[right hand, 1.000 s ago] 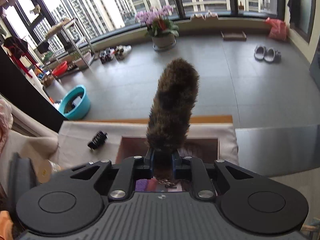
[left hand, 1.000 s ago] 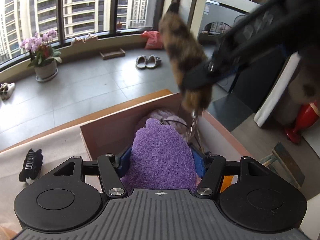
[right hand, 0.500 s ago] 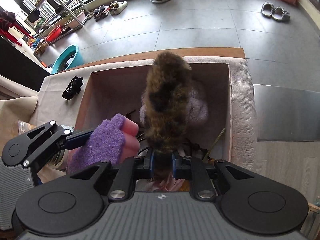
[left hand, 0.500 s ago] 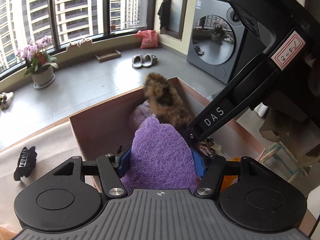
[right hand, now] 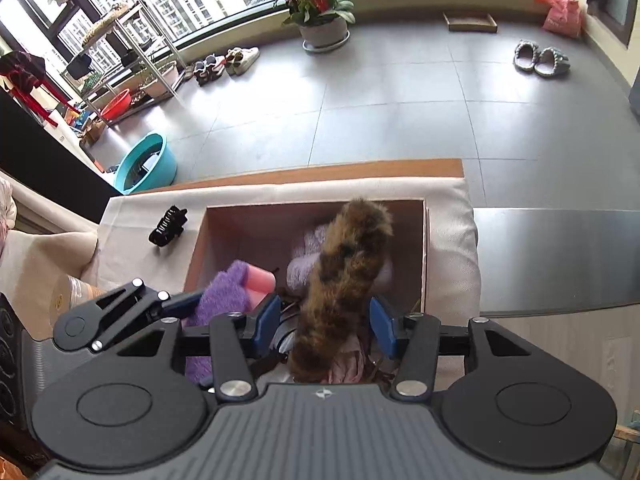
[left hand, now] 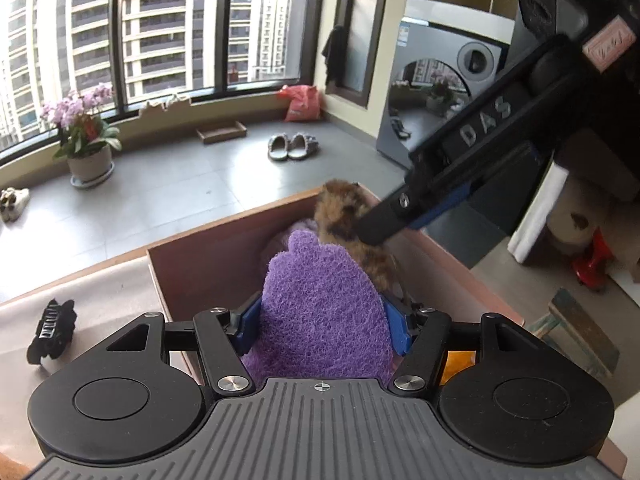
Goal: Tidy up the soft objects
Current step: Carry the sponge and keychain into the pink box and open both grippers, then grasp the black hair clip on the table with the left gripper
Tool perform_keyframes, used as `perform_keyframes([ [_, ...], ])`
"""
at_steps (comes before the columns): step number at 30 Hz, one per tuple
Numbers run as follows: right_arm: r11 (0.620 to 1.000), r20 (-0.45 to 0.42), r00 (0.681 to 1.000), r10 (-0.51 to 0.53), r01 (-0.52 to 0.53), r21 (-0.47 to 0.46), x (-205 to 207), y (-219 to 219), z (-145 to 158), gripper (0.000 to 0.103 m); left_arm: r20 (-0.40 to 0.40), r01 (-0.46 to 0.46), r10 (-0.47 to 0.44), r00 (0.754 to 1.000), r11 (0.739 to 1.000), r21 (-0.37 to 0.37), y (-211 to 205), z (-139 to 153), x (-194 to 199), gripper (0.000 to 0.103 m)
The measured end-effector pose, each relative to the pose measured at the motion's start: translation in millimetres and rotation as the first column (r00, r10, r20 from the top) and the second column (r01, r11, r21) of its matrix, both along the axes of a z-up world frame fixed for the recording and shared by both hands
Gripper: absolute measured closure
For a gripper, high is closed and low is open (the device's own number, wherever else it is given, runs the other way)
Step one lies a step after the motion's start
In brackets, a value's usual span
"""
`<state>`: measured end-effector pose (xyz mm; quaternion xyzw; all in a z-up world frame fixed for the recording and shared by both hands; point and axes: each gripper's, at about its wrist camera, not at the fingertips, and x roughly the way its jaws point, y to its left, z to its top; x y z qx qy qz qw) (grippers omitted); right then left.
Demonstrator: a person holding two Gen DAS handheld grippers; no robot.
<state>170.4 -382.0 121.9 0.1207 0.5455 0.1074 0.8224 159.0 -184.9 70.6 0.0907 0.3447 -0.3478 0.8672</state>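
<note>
Box [right hand: 426, 256]: right claw [right hand: 324, 322] now opening, fur tail [right hand: 344, 268] lowered inside.

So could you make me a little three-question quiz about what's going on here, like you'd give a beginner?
1. True or false: the brown furry piece lies on the floor.
2. What does the left gripper hold: A) purple fuzzy item, B) black hair clip, C) slipper?
3. Where does the hair clip lie?

Key:
1. False: it is over the cardboard box, between the right gripper's opening jaws.
2. A.
3. On the cloth beside the box.
</note>
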Motion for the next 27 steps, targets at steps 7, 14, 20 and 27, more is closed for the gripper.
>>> perform_keyframes([
  [7, 0.994, -0.030, 0.994, 0.109, -0.108, 0.019, -0.7, 29.4, -9.4, 0.053, 0.028, 0.019, -0.020, 0.999, 0.999, 0.034, -11.5, -14.8, -10.2, 0.036],
  [14, 0.996, -0.103, 0.992, 0.077, -0.081, -0.035, 7.5, 38.1, -46.9, 0.052, 0.096, 0.025, -0.029, 0.995, 0.999, 0.044, -6.2, -5.7, -23.6, 0.037],
  [20, 0.999, -0.051, 0.998, 0.038, -0.037, 0.019, 3.9, 25.0, -23.8, 0.051, 0.044, 0.096, -0.097, 0.994, 0.995, 0.034, 11.4, 13.0, -40.6, 0.037],
  [27, 0.998, 0.181, 0.983, 0.020, -0.010, -0.057, -17.6, 20.8, 45.5, 0.037, 0.099, 0.034, -0.043, 0.994, 0.995, 0.099, 79.5, 85.6, 4.8, 0.039],
])
